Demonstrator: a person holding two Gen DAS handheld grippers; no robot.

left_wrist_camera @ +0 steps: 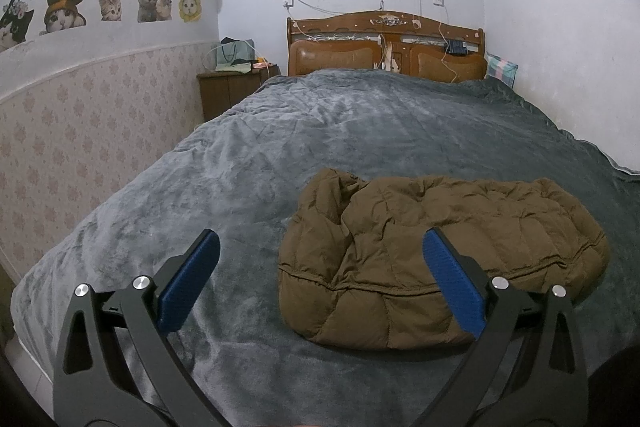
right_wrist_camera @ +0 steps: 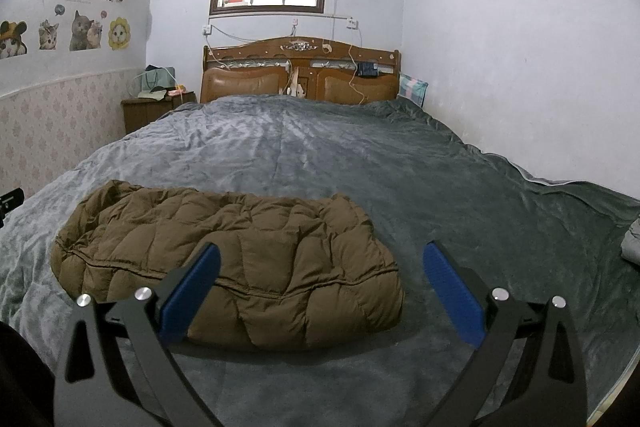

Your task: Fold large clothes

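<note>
Left wrist view: left gripper [left_wrist_camera: 320, 259] wide apart, empty, above the bed [left_wrist_camera: 248, 163]. Folded brown jacket [left_wrist_camera: 440, 251] lies on the bed's near end. Right gripper [right_wrist_camera: 320, 267] likewise wide, empty.

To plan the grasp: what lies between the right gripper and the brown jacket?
Nothing: in the right wrist view only bare grey blanket separates the open right gripper from the folded brown jacket.
</note>
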